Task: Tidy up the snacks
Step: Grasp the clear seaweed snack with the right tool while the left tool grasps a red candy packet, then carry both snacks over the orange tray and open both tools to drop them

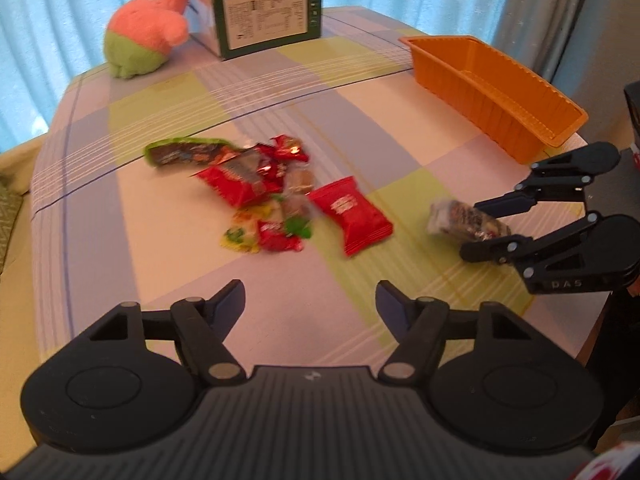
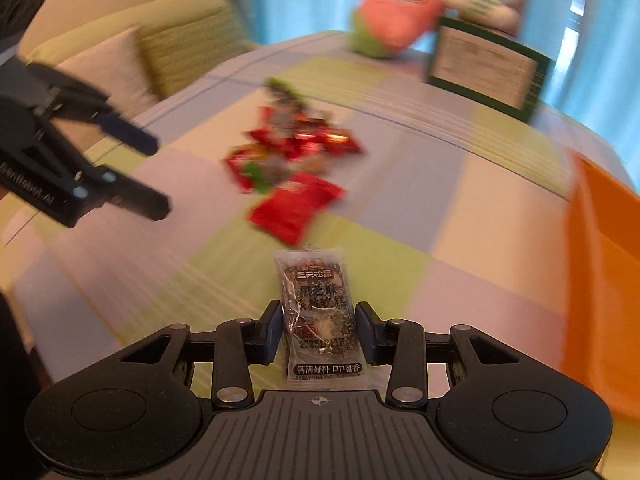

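My right gripper [image 2: 318, 328] is shut on a clear packet of black sesame sweets [image 2: 316, 300], its pads pressing both long edges. In the left wrist view that packet [image 1: 456, 218] sits between the right gripper's [image 1: 474, 228] fingers at the right, near an orange tray [image 1: 492, 92]. A pile of red and green snack packets [image 1: 260, 196] lies mid-table, with one red packet [image 1: 352, 216] at its right edge. My left gripper [image 1: 310, 296] hangs open in front of the pile with nothing between its fingers. It also shows at the left of the right wrist view [image 2: 158, 178].
A pink and green plush [image 1: 148, 36] and a green box [image 1: 268, 16] with a white plush on top stand at the table's far edge. The checked cloth [image 1: 160, 272] covers the table. A sofa cushion [image 2: 180, 48] lies beyond the left side. The orange tray [image 2: 600, 280] fills the right.
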The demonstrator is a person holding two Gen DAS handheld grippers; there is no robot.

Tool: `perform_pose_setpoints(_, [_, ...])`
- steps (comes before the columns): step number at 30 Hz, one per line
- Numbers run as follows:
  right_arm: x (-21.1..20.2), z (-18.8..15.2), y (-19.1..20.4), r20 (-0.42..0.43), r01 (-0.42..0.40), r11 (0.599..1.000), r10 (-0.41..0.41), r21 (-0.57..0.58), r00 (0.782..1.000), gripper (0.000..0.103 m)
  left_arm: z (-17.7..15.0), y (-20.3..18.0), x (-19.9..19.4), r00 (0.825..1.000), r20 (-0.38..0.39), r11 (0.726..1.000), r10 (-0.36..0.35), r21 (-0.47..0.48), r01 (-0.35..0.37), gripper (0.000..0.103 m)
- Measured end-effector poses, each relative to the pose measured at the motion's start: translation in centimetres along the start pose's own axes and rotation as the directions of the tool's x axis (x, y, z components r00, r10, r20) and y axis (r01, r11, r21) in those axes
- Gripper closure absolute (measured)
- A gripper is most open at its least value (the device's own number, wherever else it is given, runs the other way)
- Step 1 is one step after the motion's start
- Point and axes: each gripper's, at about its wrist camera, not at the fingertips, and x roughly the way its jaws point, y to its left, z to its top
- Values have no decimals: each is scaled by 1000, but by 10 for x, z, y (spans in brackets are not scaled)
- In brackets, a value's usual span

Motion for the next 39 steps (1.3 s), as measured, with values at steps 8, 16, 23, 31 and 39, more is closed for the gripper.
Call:
perform_pose_setpoints(8, [-14,-21,-38,11,162,971,-167,175,986,63,37,-25,42,1000,-2,995,20,-98,-20,46])
perform_pose_setpoints(16, [-16,-29,-49,52,141,965,-156,221,986,63,43,-37,74,995,-20,968,101,-229,-103,64])
perform_pose_setpoints(23, [-12,-29,-54,54,111,964,-128,241,990,61,41,-47,78,986,-8,959,169,-228,-166,71])
perform_pose_setpoints(31, [-17,-27,-53,51,96,961,-112,258,992,64,33,-59,64,987,5,958,161,-242,-155,77])
perform_pose_setpoints(39, [-56,-26,-41,118,85,956,-122,282,986,64,33,-80,32,986,37,954,161,-262,-146,77])
